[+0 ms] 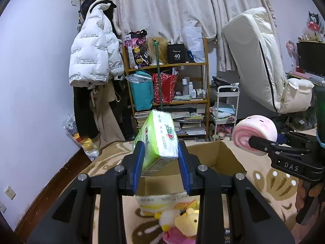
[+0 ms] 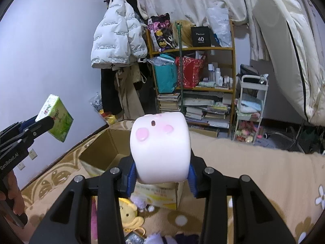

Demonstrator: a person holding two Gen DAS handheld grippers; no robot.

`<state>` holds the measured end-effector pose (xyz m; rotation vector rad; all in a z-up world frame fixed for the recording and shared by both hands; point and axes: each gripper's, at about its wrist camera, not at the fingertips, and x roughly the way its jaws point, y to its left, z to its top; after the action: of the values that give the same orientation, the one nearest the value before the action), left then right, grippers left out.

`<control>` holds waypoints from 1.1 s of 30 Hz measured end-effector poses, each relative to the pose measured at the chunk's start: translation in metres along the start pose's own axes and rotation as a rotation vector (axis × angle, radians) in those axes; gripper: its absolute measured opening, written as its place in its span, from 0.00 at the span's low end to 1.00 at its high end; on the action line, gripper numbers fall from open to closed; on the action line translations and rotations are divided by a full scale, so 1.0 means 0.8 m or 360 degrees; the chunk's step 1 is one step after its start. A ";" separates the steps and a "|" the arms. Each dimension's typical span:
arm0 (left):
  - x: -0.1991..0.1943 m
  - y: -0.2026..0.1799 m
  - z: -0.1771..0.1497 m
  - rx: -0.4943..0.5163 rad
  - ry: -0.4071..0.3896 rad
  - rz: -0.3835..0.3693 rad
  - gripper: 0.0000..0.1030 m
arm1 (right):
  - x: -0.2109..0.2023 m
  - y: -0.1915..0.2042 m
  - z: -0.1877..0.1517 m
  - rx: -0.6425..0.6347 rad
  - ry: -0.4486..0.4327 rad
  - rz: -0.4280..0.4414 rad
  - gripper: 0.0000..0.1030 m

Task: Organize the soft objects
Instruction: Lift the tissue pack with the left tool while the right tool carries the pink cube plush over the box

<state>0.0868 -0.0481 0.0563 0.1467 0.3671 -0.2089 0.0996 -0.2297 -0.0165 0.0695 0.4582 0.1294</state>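
two soft items are hanging in the air above one open cardboard box (image 1: 219,154) on a beige patterned blanket (image 2: 254,172). the left gripper (image 1: 160,160) is clamping its blue pads on a green, rectangular tissue pack (image 1: 157,137), tilted; the right gripper (image 2: 161,175) is squeezing a smooth, rounded white-and-pink plush roll (image 2: 160,148). one yellow bear plush (image 1: 185,223) is lying just before the box's near edge. a crowded wooden shelf (image 1: 168,65) is standing well beyond.

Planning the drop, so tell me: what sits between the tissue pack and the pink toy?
Nothing touches either. In the left wrist view the open cardboard box lies below the gap between the tissue pack and the pink toy.
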 end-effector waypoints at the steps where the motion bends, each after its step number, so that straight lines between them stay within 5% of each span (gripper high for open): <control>1: 0.004 -0.001 0.000 -0.0007 0.0002 -0.0006 0.30 | 0.003 0.000 0.002 -0.0003 -0.0005 -0.0001 0.42; 10: 0.059 -0.006 -0.015 0.0018 0.0055 -0.0023 0.30 | 0.036 -0.005 0.006 0.0018 0.0029 0.0002 0.43; 19: 0.106 -0.003 -0.053 0.0004 0.0280 -0.0019 0.30 | 0.075 -0.011 -0.020 0.0034 0.0146 0.0028 0.43; 33: 0.128 -0.003 -0.077 0.0023 0.0409 0.0021 0.31 | 0.102 -0.003 -0.043 0.0015 0.0227 0.0031 0.45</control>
<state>0.1584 -0.0572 -0.0387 0.1907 0.6203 -0.1799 0.1571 -0.2191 -0.0827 0.0744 0.6006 0.1520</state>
